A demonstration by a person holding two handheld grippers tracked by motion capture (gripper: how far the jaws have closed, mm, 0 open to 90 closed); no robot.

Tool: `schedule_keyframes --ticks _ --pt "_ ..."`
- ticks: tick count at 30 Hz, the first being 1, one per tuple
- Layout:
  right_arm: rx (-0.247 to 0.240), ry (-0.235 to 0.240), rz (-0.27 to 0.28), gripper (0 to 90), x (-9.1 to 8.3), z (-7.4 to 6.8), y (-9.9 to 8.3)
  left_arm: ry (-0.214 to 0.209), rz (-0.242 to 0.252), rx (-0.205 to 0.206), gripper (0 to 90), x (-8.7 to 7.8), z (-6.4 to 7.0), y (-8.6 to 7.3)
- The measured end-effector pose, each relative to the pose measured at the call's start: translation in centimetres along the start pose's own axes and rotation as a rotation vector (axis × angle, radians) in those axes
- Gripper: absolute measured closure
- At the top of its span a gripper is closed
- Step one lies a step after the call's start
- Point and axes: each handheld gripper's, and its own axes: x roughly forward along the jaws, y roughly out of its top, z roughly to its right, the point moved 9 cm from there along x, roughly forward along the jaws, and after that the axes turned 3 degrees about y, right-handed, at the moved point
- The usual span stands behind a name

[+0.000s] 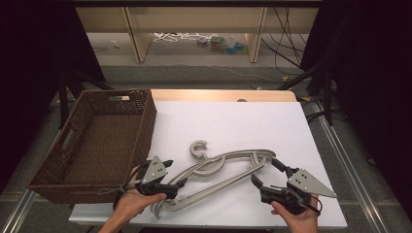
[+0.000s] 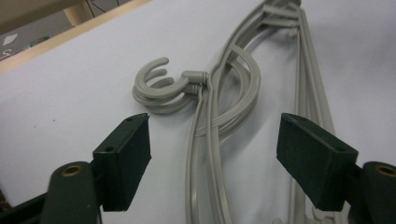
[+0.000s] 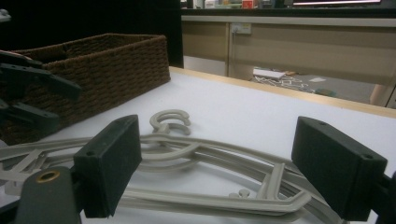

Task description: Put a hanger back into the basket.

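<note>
A stack of grey plastic hangers point(image 1: 218, 170) lies flat on the white table point(image 1: 233, 121), hooks point(image 1: 198, 148) pointing toward the far side. My left gripper point(image 1: 175, 173) is open at the stack's left end, beside the basket. In the left gripper view its jaws point(image 2: 214, 119) straddle the hanger arms point(image 2: 243, 79) without touching them, and the hook point(image 2: 154, 86) lies ahead. My right gripper point(image 1: 266, 172) is open at the stack's right end. The right gripper view has its jaws point(image 3: 217, 123) apart, low over the hangers point(image 3: 187, 154).
An empty brown wicker basket point(image 1: 145, 131) stands on the table's left side, close to the left gripper; its wall point(image 3: 107, 60) rises past the hangers. A wooden strip point(image 1: 218, 95) edges the table's far side. Beyond are shelf legs, floor cables and dark stands.
</note>
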Motion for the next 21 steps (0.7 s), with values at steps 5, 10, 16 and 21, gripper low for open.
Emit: schedule_keyframes --ticks 5,10,16,21 --pt "-0.022 0.013 0.000 17.0 0.1 0.0 0.0 -0.009 -0.085 0.063 33.5 1.7 0.5 -0.1" --pt "-0.014 0.011 0.000 17.5 0.0 0.1 0.0 -0.036 -0.200 0.105 46.6 3.3 0.6 -0.9" --pt "-0.018 0.013 -0.011 18.0 0.0 0.1 -0.1 -0.037 -0.252 0.083 56.4 4.5 0.8 -1.2" --pt "-0.004 0.013 -0.004 18.3 0.2 0.0 -0.1 -0.061 -0.265 0.092 63.4 4.8 1.0 -1.3"
